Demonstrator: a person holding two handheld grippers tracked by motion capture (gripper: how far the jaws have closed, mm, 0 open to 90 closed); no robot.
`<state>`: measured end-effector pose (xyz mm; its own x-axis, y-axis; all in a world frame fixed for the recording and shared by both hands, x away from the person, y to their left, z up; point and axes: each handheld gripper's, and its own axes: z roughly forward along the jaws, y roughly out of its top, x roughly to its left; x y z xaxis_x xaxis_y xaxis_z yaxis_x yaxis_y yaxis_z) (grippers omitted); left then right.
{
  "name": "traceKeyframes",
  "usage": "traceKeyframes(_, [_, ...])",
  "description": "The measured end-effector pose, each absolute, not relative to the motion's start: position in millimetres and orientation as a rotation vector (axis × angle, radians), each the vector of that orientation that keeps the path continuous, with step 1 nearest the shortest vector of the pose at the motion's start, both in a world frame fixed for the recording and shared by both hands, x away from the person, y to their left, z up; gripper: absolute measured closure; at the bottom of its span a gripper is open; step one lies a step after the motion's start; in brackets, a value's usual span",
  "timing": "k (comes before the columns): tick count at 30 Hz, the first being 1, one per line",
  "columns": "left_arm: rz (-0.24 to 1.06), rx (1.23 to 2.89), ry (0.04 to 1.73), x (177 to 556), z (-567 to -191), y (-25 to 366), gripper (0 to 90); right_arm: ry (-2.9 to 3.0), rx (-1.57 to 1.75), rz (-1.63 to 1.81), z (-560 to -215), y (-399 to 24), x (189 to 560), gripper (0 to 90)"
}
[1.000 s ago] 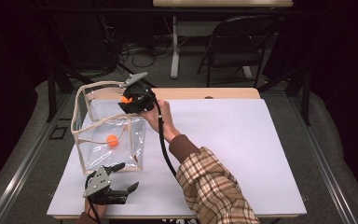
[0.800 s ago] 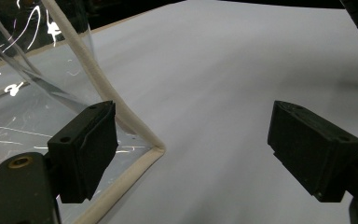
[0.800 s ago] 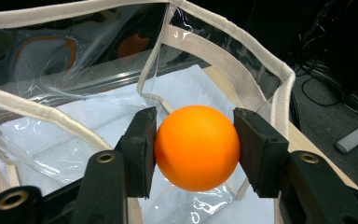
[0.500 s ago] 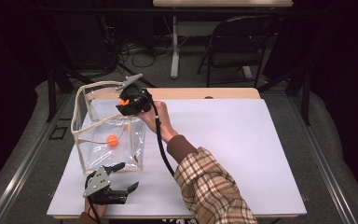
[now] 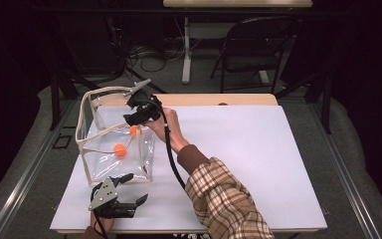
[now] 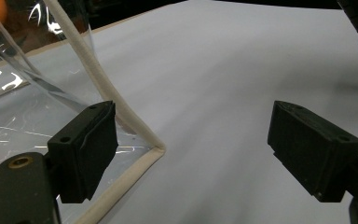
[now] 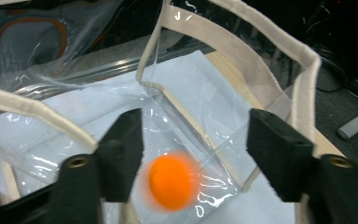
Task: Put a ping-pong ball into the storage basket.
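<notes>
Right tool (image 5: 135, 115) open over bag (image 5: 99, 164), ball (image 7: 172, 182) just released, dropping. Left tool (image 5: 129, 189) open, idle on desk (image 5: 258, 164). Second ball (image 5: 120, 149) already inside.

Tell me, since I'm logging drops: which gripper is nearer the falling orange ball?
Right. The right gripper hangs open just above the falling orange ball over the clear bag; the left gripper sits open outside the bag's near corner.

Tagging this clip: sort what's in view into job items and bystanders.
In the job:
clear bag
falling orange ball
orange ball in the bag
right hand-held gripper, jaws open
left hand-held gripper, open beside the bag

Lying about:
folding chair
floor cables
</notes>
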<state>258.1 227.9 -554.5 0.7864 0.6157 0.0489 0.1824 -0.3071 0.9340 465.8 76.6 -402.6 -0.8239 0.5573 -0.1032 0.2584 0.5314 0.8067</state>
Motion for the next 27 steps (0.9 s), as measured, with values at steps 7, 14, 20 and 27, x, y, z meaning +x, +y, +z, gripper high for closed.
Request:
traceKeyframes(7, [0.485, 1.866, 0.608, 258.3, -554.6, 227.5, 15.9, 2.419, 0.686, 1.258, -395.4, 63.3, 460.5, 15.2])
traceKeyframes(14, [0.486, 1.866, 0.609, 258.6, -554.5, 227.5, 15.9, 2.444, 0.673, 1.311, -391.1, 45.2, 456.5, 10.4])
traceKeyframes(20, [0.486, 1.871, 0.606, 260.7, -554.7, 225.9, 15.9, 2.466, 0.665, 1.314, -391.4, 29.1, 451.5, 6.8])
traceKeyframes(27, [0.485, 1.871, 0.607, 260.9, -554.4, 225.2, 15.9, 2.480, 0.654, 1.289, -392.5, 10.3, 443.5, 4.1])
